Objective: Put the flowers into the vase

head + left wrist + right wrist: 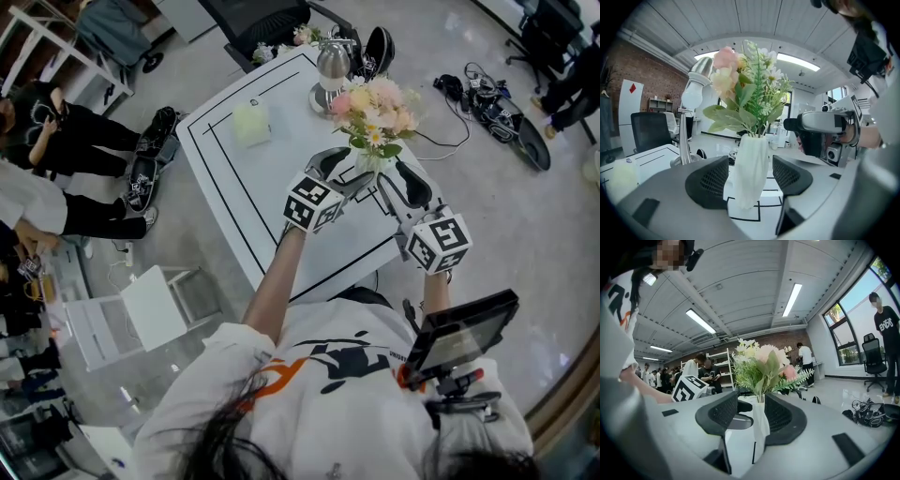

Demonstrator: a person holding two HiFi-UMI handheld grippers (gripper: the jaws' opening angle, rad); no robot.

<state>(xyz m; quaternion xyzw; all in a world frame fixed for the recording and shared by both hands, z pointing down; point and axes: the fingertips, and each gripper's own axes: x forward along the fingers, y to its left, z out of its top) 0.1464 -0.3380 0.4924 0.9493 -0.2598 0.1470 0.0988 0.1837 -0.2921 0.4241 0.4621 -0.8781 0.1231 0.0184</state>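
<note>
A tall white vase with bumpy, folded sides (751,171) stands on the smooth white table with thin black lines (230,173), near the middle of the head view. The flowers (377,111), a soft bunch of pink, cream and white blooms with pointy green leaves, are in the vase and stick up out of its top. The left gripper (349,174) is at the vase's left in that view and the right gripper (398,186) is at its right. The left gripper's two dark, dotted pads are spread wide around the vase, with a thin gap on each side. The right gripper's pads are spread too, with the vase between them. One pad is clear of it, and the other sits just beside it, but I cannot tell if it touches. In the right gripper view the grey gripper body hides the vase's bottom. From above, the blooms cover most of the vase. A shiny silver lamp with a round head (330,67) stands behind the vase. A pale green soft-looking square (250,124) lies further left. A dark flat tablet (459,333) sits at the lower right. People at the left edge (56,141) are cut off.
</note>
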